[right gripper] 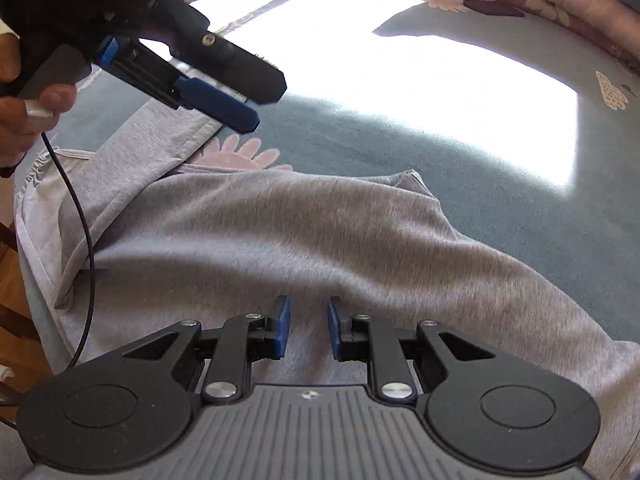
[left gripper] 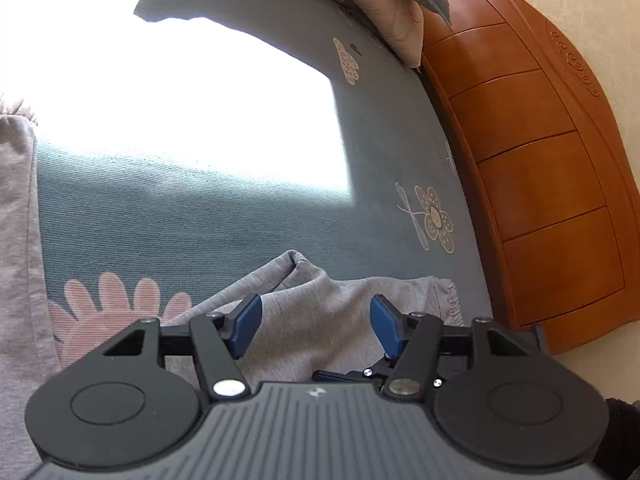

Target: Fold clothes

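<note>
Two grippers work over your teal floral bedsheet (left gripper: 240,216), sun-bleached beside a wooden headboard (left gripper: 540,168): left gripper (left gripper: 316,326) wide and empty, right gripper (right gripper: 307,328) narrowly parted, gripping nothing, above the grey garment (right gripper: 320,232) spread on the sheet.

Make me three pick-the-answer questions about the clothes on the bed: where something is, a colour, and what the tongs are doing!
1. Where does the grey garment lie?
A. on the blue-green flowered bedsheet
B. on a wooden floor
C. in a basket

2. What colour are the pads on the right tongs?
A. red
B. blue
C. yellow

3. What are the left tongs doing?
A. squeezing a pillow
B. holding a sock
C. standing apart, gripping nothing

Answers:
1 A, the sheet shows all around the cloth.
2 B, both pads look blue.
3 C, a clear gap between the pads, with the cloth below.
</note>
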Demonstrator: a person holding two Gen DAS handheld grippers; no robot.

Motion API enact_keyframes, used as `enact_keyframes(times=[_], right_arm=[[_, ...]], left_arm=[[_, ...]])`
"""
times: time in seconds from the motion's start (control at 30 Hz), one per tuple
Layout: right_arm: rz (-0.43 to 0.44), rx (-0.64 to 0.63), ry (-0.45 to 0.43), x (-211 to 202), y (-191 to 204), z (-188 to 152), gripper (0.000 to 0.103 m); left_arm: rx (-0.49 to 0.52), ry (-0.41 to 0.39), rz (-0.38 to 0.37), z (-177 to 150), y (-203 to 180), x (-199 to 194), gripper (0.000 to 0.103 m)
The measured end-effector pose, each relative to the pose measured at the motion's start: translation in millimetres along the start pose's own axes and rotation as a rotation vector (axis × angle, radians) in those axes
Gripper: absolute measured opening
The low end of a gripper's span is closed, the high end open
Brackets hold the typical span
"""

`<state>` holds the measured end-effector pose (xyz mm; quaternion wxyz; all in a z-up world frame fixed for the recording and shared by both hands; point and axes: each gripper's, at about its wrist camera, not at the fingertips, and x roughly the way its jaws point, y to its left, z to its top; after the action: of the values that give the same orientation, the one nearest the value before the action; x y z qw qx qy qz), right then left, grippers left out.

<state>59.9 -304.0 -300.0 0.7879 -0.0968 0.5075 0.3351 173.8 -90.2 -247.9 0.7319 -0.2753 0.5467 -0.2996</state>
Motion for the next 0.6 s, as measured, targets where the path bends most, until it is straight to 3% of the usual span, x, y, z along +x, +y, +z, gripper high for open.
enact_keyframes(times=[0.13, 0.27, 0.4, 0.47, 0.6], right_arm=[[0.020, -0.005, -0.020, -2, -2, -20, 0.024], [0.046, 0.054, -0.015, -4, -8, -23, 0.024], [0.061, 0.081, -0.024, -7, -9, -25, 0.024], [0.064, 0.099, -0.030, -8, -9, -26, 0.024], [0.074, 0.142, -0.042, -11, -13, -30, 0.024]], left_arm=[[-0.026, 0.100, -0.074, 23, 12, 50, 0.060], [-0.040, 0.253, -0.123, 36, 21, 94, 0.061], [-0.083, 0.354, -0.187, 47, 29, 122, 0.072], [-0.132, 0.369, -0.230, 56, 31, 127, 0.072], [-0.185, 0.279, -0.290, 88, 31, 119, 0.073]])
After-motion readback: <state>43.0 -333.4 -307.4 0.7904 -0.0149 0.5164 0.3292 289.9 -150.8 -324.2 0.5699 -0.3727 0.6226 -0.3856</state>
